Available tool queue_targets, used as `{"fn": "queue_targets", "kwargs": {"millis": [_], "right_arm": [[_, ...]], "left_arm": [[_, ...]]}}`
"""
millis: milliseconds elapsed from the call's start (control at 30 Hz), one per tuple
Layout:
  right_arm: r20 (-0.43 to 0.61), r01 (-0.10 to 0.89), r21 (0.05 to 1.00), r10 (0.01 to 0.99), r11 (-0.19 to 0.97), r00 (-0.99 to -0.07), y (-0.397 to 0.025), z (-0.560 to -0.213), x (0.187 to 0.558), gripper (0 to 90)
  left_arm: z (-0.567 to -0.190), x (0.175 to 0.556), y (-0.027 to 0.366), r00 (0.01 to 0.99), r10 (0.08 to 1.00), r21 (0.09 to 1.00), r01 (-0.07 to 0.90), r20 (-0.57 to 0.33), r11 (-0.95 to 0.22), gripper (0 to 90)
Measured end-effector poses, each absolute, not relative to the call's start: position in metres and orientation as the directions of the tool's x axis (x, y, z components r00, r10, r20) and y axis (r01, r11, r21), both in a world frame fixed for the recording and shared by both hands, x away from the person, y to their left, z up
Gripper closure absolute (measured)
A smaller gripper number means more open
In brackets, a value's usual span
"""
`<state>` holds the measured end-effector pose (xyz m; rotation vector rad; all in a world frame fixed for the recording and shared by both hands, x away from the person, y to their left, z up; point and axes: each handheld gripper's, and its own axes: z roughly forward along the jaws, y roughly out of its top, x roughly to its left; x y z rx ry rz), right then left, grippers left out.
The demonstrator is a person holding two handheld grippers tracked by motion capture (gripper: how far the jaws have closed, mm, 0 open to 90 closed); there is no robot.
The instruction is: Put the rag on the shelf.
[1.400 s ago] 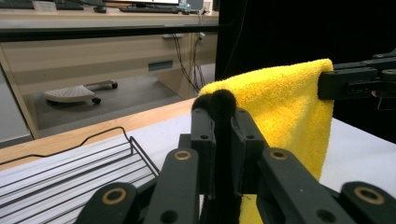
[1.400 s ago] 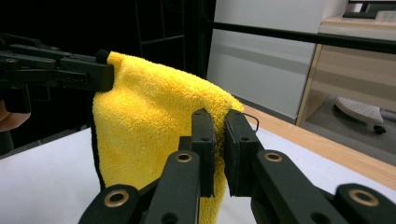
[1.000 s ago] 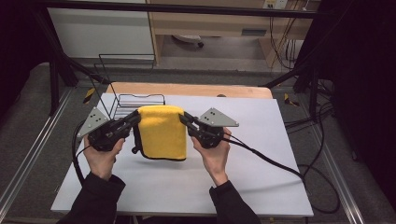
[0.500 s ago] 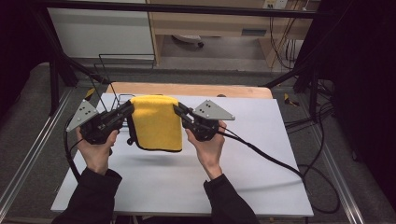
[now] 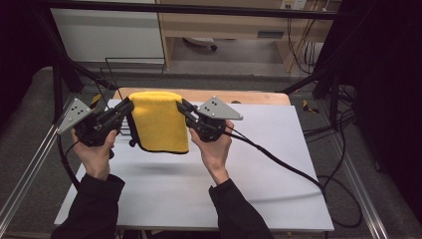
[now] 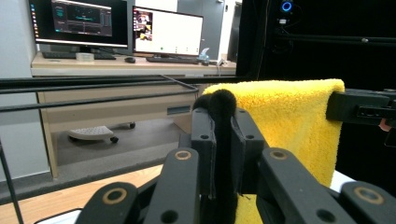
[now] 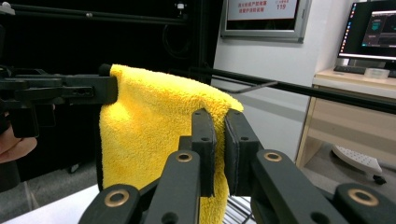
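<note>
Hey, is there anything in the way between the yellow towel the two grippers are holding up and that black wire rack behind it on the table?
Nothing visible. The yellow towel hangs off the table between the left gripper and right gripper, with the wire rack just behind it.

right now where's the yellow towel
In the high view the yellow towel hangs above the white table, left of centre, its top corners pinched by the left gripper and right gripper, in front of the wire rack.
</note>
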<state>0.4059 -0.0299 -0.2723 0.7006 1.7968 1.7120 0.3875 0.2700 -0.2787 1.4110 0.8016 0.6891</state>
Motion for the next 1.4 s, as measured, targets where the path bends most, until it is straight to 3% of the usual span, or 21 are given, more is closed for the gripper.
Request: {"fn": "queue_targets", "kwargs": {"millis": [1400], "right_arm": [[-0.076,-0.099,0.995,0.718,0.010,-0.692,0.019,-0.215,0.436,84.2]], "left_arm": [[-0.224,0.408,0.306,0.511,0.856,0.989,-0.066,-0.079,0.130,81.5]]}}
